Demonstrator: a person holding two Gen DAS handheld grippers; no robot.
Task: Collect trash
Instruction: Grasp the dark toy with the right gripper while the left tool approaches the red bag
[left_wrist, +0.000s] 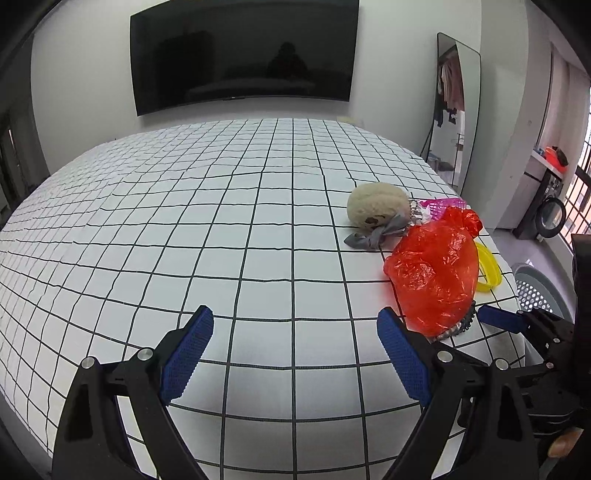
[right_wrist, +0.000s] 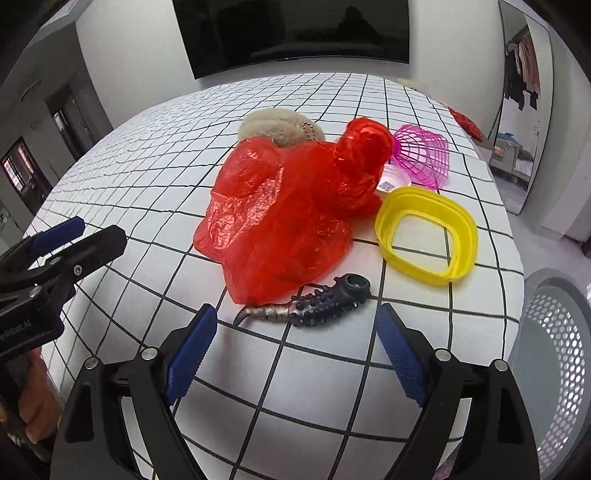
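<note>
A crumpled red plastic bag (right_wrist: 291, 210) lies on the checked bed cover (right_wrist: 155, 155); it also shows in the left wrist view (left_wrist: 436, 273). A dark knobbly rubber piece (right_wrist: 317, 302) lies in front of it, just ahead of my right gripper (right_wrist: 295, 350), which is open and empty. A yellow plastic ring (right_wrist: 424, 236), a pink mesh basket (right_wrist: 424, 155), a white lid (right_wrist: 393, 181) and a beige plush (right_wrist: 277, 123) lie around the bag. My left gripper (left_wrist: 295, 354) is open and empty over bare cover, left of the bag.
A grey perforated bin (right_wrist: 554, 362) stands on the floor at the bed's right edge; it also shows in the left wrist view (left_wrist: 535, 288). A TV (left_wrist: 243, 51) hangs on the far wall. A mirror (left_wrist: 458, 107) leans at the right.
</note>
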